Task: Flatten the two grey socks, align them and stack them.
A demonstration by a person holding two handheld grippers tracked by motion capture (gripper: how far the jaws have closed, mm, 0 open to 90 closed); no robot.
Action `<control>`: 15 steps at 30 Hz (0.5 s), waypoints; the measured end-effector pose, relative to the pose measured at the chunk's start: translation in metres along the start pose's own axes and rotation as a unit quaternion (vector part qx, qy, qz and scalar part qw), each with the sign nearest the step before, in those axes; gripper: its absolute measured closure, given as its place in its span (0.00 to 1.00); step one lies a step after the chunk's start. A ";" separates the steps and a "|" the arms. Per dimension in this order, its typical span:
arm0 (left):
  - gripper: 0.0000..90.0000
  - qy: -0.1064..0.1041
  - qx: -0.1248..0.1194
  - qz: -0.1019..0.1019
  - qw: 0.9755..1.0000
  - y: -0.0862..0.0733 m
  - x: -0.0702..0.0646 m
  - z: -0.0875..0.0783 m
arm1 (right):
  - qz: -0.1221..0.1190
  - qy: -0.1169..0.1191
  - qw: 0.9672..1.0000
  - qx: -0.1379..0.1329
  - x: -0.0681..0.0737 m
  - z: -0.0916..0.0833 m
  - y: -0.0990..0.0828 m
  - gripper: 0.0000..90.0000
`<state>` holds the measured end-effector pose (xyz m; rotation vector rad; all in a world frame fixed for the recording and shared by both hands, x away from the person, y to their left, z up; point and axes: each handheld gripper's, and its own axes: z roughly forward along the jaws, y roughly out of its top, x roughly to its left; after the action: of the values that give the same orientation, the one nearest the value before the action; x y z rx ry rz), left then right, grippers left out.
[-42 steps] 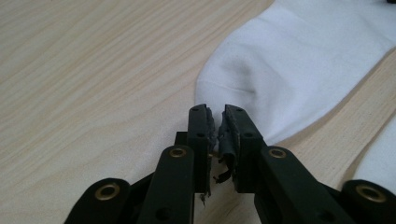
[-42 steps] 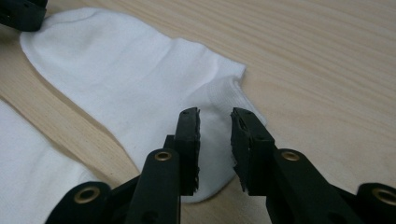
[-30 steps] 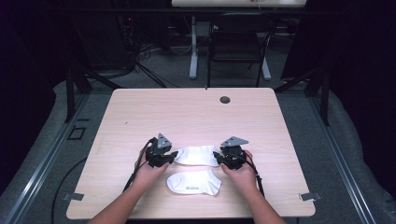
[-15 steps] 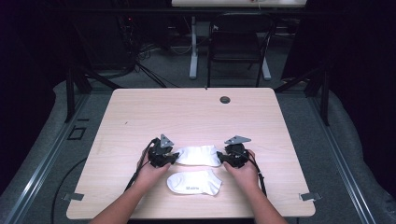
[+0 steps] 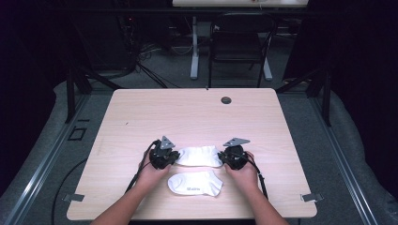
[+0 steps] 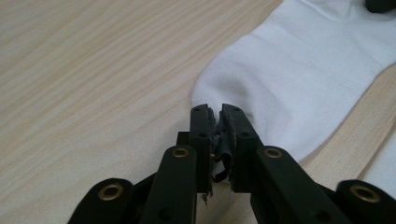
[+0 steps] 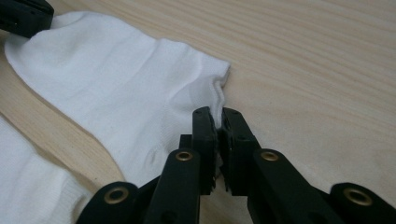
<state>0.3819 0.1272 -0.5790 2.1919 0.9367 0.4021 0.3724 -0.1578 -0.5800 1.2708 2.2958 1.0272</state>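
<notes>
Two hands reach in low over the near half of the desk, forearms flat, each holding a claw pointed inward at the far sock. Left claw has just closed, pinching the sock's rounded end; right claw has just closed on the opposite edge. That sock lies flat between them. Near sock lies just beside it, untouched.

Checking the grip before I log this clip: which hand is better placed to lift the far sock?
Neither clearly. The left tool is shut on the far sock's rounded end, the right tool on its other end. Both have just closed on fabric, so a two-handed lift looks ready.
</notes>
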 end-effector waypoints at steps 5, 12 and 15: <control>0.97 0.009 -0.001 0.005 1.000 0.000 -0.002 0.000 | -0.005 -0.004 1.000 -0.005 0.001 -0.002 0.001 0.96; 0.97 0.008 0.002 0.002 1.000 0.001 -0.002 -0.003 | -0.002 0.004 1.000 -0.019 0.003 -0.010 0.004 0.96; 0.97 0.010 -0.003 0.002 1.000 0.002 -0.001 -0.007 | -0.005 0.005 1.000 -0.026 0.004 -0.014 0.006 0.96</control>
<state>0.3786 0.1283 -0.5727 2.1894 0.9402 0.4285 0.3657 -0.1580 -0.5655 1.2356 2.2648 1.0861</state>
